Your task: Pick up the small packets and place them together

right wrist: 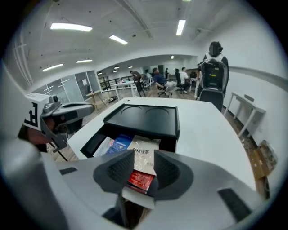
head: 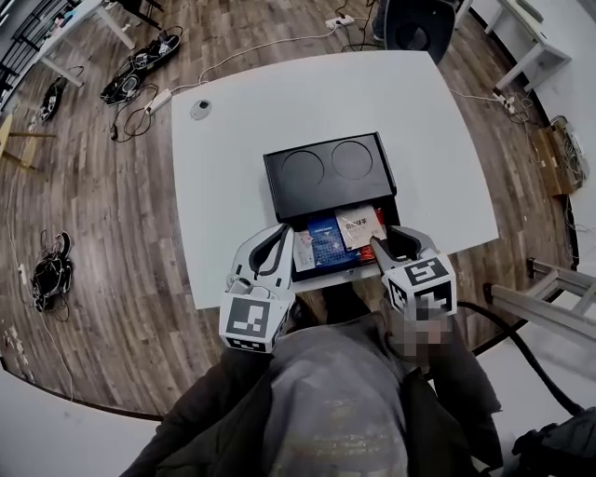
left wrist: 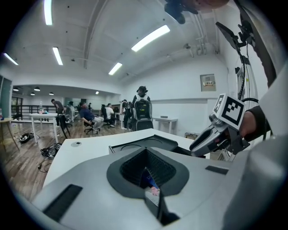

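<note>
On the white table stands a black box with its drawer pulled out toward me. In the drawer lie a white packet, a blue packet and a white tea packet that rests on a red packet. My left gripper hovers at the drawer's left front corner, shut and empty. My right gripper hangs over the drawer's right front corner, open. The tea packet and the red packet show through its gap, lying below the pads.
A small round object sits near the table's far left corner. Cables and a power strip lie on the wooden floor at left. A black chair stands behind the table. A metal frame is at right. People sit in the room's background.
</note>
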Motion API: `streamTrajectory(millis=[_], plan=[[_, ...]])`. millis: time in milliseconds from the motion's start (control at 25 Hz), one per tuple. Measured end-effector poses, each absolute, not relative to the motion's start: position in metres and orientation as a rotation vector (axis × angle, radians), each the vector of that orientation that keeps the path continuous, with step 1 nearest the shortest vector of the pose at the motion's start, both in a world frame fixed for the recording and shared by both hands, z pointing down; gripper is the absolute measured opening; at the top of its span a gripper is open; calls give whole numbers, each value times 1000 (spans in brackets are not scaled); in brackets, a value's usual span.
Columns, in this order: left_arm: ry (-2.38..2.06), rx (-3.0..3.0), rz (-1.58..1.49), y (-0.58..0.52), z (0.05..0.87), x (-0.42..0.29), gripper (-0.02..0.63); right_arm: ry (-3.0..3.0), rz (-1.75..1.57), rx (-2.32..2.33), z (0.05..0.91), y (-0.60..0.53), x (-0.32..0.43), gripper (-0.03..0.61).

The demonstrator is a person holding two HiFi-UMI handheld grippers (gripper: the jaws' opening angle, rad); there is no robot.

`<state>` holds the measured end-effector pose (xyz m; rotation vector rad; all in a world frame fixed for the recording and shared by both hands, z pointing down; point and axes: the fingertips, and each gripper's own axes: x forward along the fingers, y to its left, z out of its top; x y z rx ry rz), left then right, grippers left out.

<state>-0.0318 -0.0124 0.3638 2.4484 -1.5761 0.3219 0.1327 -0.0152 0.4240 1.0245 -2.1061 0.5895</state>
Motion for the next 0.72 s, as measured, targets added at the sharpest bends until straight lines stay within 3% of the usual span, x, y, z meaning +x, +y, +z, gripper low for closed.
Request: streamTrajectory(millis=[720], plan=[[-1637, 2299, 342, -33, 396, -60, 2, -1786, 385, 659, 491, -32, 106, 172]])
